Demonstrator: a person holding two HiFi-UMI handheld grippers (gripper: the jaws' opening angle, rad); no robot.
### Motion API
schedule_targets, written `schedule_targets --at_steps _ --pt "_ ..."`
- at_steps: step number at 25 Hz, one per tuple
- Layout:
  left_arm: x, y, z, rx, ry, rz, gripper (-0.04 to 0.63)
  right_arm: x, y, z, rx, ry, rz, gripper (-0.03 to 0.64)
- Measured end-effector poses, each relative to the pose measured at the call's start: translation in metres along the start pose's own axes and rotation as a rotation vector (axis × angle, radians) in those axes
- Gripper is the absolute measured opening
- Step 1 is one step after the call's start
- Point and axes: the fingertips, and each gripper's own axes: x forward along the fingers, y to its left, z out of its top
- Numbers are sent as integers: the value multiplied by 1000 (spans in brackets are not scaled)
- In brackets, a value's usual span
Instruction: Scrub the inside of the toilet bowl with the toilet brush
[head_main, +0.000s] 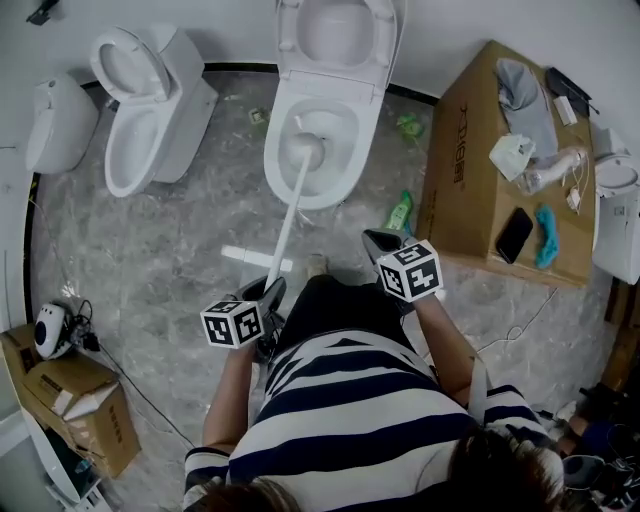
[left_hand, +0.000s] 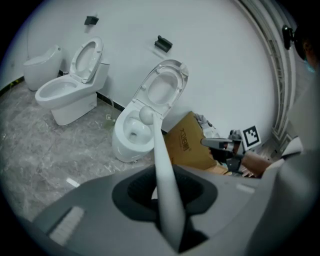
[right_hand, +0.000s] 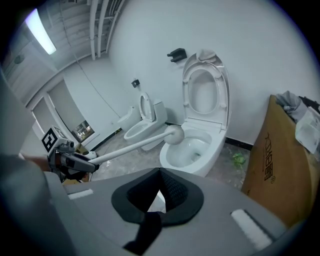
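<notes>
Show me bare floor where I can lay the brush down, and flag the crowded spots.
Widest bare patch: the marble floor between the left toilet and the small cardboard boxes. The strip between the left toilet and the centre toilet is mostly bare. Crowded: the gap by the large cardboard box, holding a green bottle, and the box's cluttered top.

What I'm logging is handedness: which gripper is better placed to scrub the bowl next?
Left. The left gripper is shut on the toilet brush, whose head is at the toilet bowl; the right gripper is shut on nothing.
</notes>
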Motion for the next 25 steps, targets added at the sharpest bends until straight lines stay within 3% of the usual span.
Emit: schedule_targets --at_steps 7,13,25 --pt "31 42 34 29 105 -28 0 47 -20 32 45 41 -52 -4" --pt "66 53 48 8 163 -21 0 70 -56 47 76 66 -70 -5" --pt "158 64 80 -97 220 61 0 144 -145 80 44 167 15 -5"
